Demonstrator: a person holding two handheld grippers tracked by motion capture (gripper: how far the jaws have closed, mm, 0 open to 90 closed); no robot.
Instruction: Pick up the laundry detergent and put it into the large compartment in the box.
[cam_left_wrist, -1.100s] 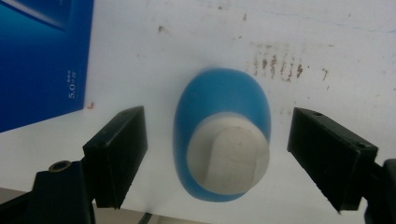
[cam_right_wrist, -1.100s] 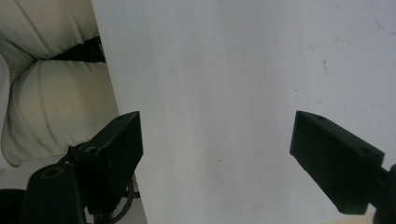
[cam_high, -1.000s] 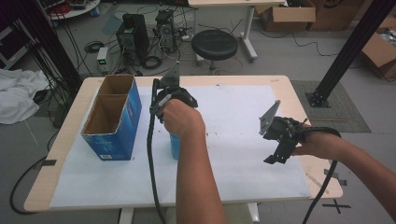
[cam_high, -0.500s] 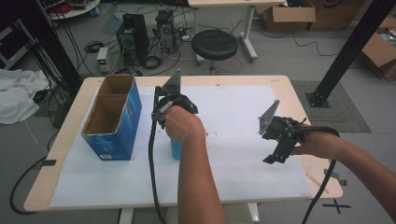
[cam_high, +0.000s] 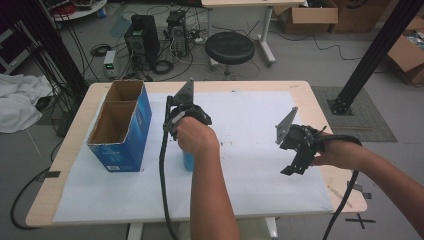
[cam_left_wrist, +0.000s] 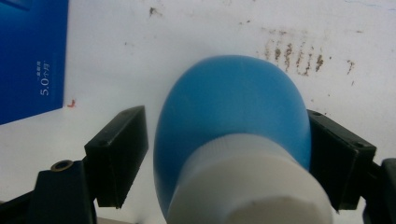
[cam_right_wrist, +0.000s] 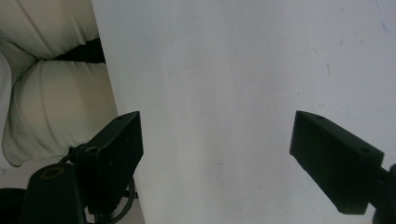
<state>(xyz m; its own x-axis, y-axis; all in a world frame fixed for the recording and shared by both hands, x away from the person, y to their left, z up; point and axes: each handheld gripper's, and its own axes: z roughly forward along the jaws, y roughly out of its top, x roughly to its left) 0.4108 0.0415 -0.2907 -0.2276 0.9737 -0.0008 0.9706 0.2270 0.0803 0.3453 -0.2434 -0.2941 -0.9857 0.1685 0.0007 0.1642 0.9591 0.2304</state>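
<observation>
The blue bottle (cam_left_wrist: 233, 116) has a rounded body and a white cap (cam_left_wrist: 247, 186). In the high view it (cam_high: 188, 161) stands on the white sheet (cam_high: 250, 130) that covers the tabletop, in the left half, closer to the near edge than to the far one, and it is mostly hidden under the person's left hand (cam_high: 196, 136).

The left gripper (cam_left_wrist: 226, 154) has the bottle between its two black jaws. The right jaw lies against the blue body, while a thin gap shows between the left jaw and the bottle, so the jaws are set about as wide as the bottle and I cannot tell if they already press it.

Just to the left of the bottle stands a blue cardboard box (cam_high: 122, 127), open at the top and with two compartments, near the left edge of the tabletop.

The right gripper (cam_right_wrist: 217, 158) is well apart from the bottle, over the right part of the sheet near the right edge. Its jaws stand wide apart and hold nothing; between them there is bare white sheet. The right hand (cam_high: 332, 152) holds it from the right side.
</observation>
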